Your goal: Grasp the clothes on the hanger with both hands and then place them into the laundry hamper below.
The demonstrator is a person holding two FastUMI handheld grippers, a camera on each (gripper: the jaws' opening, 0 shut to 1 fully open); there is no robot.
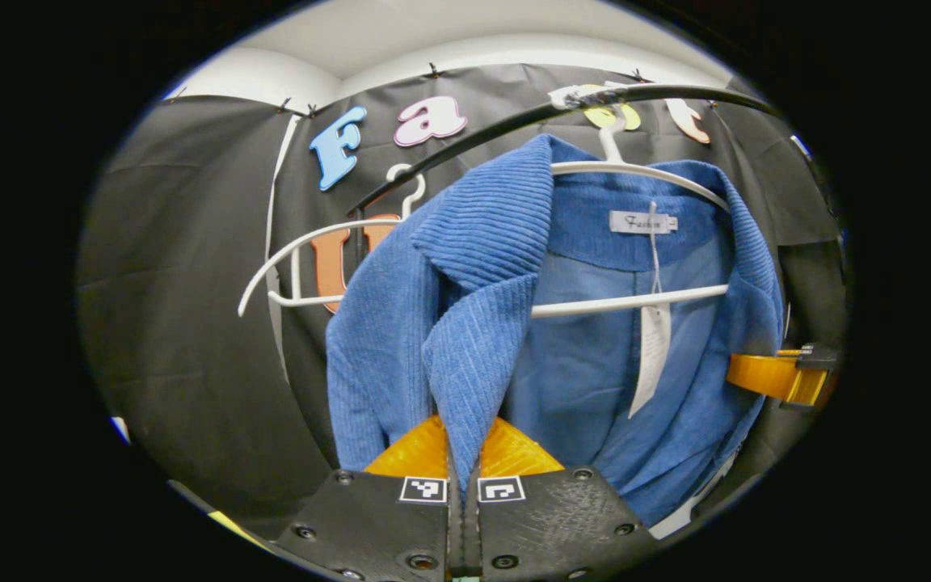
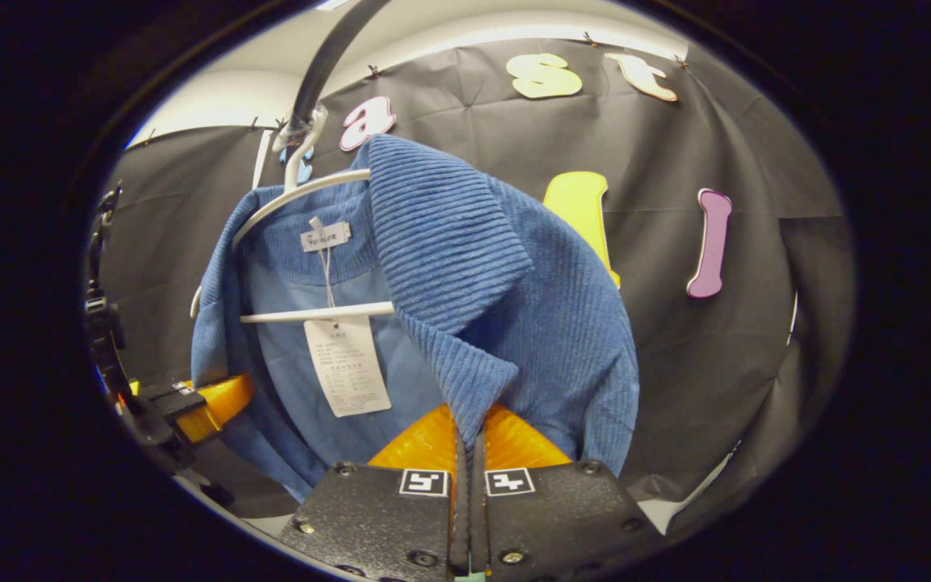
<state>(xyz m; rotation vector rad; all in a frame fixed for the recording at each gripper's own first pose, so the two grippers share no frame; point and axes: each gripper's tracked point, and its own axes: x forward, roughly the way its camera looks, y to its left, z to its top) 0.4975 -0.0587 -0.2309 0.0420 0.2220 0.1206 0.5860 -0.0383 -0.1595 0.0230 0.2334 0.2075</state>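
Up high, blue jacket on white hanger, left claw and right claw each pinching a lapel

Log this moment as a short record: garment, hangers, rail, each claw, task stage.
garment: blue corduroy jacket, open at the front, paper tag hanging inside
hanger: white hanger through the jacket's shoulders, hooked on the black rail
second hanger: empty white hanger beside it on the same rail
left claw: shut on one front lapel edge
right claw: shut on the other front lapel edge
task stage: both front edges pinched; jacket not yet off the hanger
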